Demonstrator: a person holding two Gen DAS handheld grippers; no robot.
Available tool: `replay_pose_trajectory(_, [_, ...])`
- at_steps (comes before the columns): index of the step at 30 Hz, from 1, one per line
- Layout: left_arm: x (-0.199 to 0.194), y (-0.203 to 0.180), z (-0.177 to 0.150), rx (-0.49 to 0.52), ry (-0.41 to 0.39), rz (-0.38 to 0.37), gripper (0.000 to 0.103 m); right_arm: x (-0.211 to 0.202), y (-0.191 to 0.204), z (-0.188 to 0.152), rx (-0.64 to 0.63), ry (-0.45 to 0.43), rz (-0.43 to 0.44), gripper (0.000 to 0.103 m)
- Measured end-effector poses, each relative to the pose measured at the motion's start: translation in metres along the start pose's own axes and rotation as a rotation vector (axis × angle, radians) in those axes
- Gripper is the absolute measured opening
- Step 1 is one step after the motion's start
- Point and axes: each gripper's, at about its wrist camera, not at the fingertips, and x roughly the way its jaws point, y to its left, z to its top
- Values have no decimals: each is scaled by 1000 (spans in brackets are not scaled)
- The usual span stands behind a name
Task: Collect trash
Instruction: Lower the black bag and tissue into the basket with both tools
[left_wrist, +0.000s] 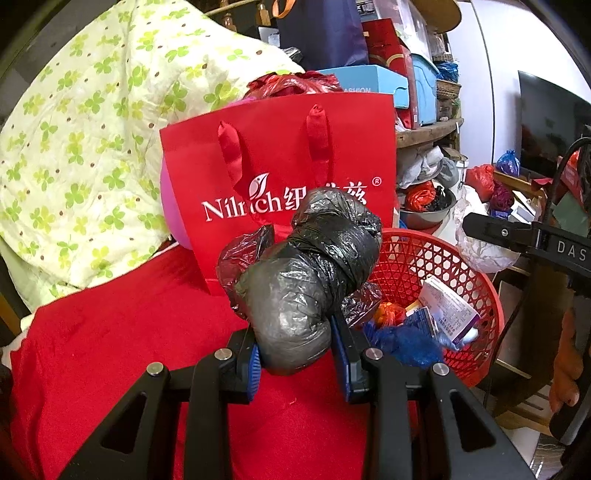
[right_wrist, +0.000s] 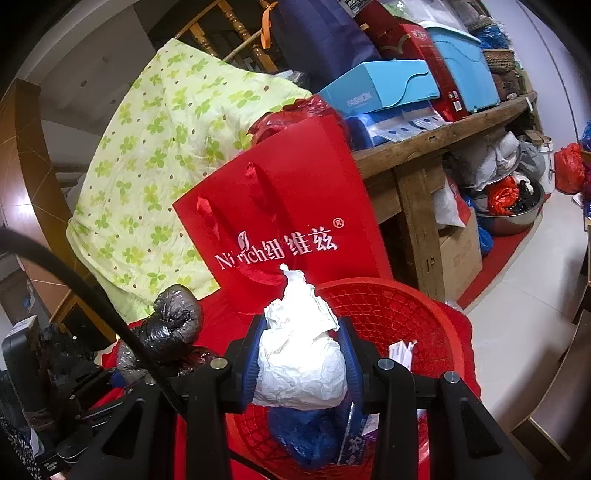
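My left gripper (left_wrist: 295, 354) is shut on a knotted grey-black plastic bag (left_wrist: 306, 280), held above the red cloth just left of the red mesh basket (left_wrist: 476, 295). The same bag (right_wrist: 173, 325) shows at the left of the right wrist view. My right gripper (right_wrist: 301, 369) is shut on a crumpled wad of white paper (right_wrist: 301, 354), directly over the red basket (right_wrist: 406, 314). Inside the basket lie a blue plastic bag (left_wrist: 402, 343), a small white and purple box (left_wrist: 448, 310) and something orange (left_wrist: 391, 312). The right gripper's body (left_wrist: 524, 236) reaches in from the right edge of the left wrist view.
A red paper gift bag (left_wrist: 295, 166) with white lettering stands right behind the basket. A green clover-print quilt (left_wrist: 92, 147) is piled at the left. A wooden bench (right_wrist: 443, 140) stacked with boxes is at the right, with a steel bowl (right_wrist: 513, 218) and a cardboard box (right_wrist: 458, 254) below it.
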Motion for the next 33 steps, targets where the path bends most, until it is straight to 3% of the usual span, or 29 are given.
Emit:
replay_pose_trajectory(9, [-8, -17, 4, 40, -84, 35, 35, -10, -14, 1, 15, -36, -15, 41])
replay_pose_trajectory(21, [-4, -26, 8, 55, -114, 31, 35, -7, -22, 1, 28, -32, -28, 42])
replay_pose_trajectory(33, [21, -39, 8, 55, -70, -76, 35, -2, -35, 3, 57, -32, -41, 43])
